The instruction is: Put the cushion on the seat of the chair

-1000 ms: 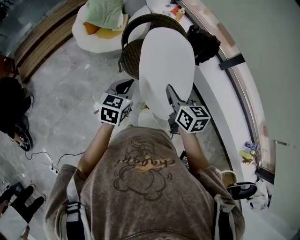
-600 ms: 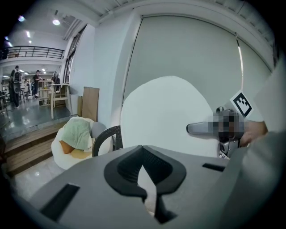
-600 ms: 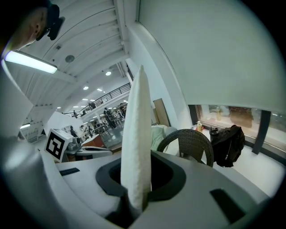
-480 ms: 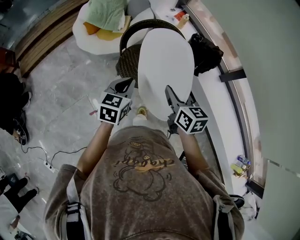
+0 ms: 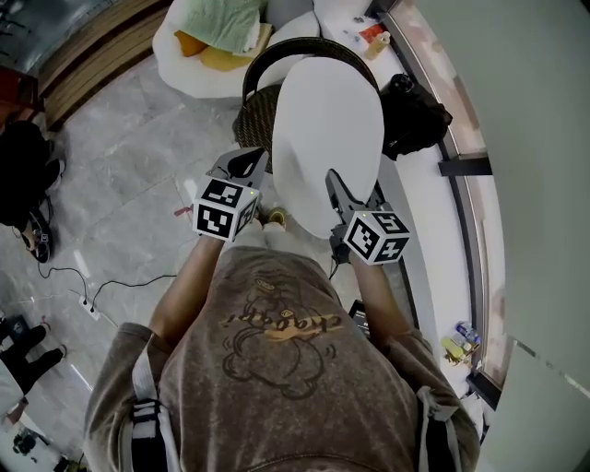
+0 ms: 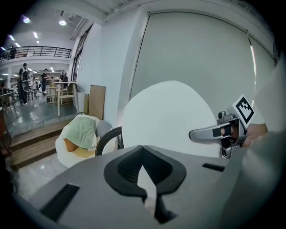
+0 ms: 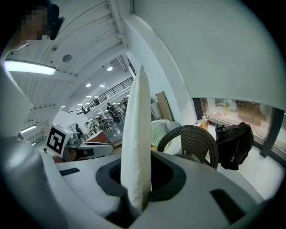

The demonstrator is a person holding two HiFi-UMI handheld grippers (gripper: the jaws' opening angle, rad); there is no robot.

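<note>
The white round cushion (image 5: 327, 129) is held upright above the floor, with my right gripper (image 5: 334, 180) shut on its lower right edge. In the right gripper view the cushion (image 7: 136, 134) stands edge-on between the jaws (image 7: 134, 197). My left gripper (image 5: 241, 164) sits just left of the cushion, its jaws together with nothing clearly in them. From the left gripper (image 6: 149, 192) the cushion (image 6: 165, 116) shows face-on. The dark wicker chair (image 5: 258, 101) stands right behind the cushion, its seat largely hidden. The chair (image 7: 196, 138) is empty in the right gripper view.
A white armchair (image 5: 221, 28) with a green cloth sits beyond the wicker chair. A black bag (image 5: 415, 111) lies on the white window ledge (image 5: 433, 203) to the right. Cables (image 5: 92, 295) run over the grey floor at left.
Both grippers and the cushion have moved on toward the wicker chair; the floor and ledge have slid past beneath. The right grip on the cushion is unchanged.
</note>
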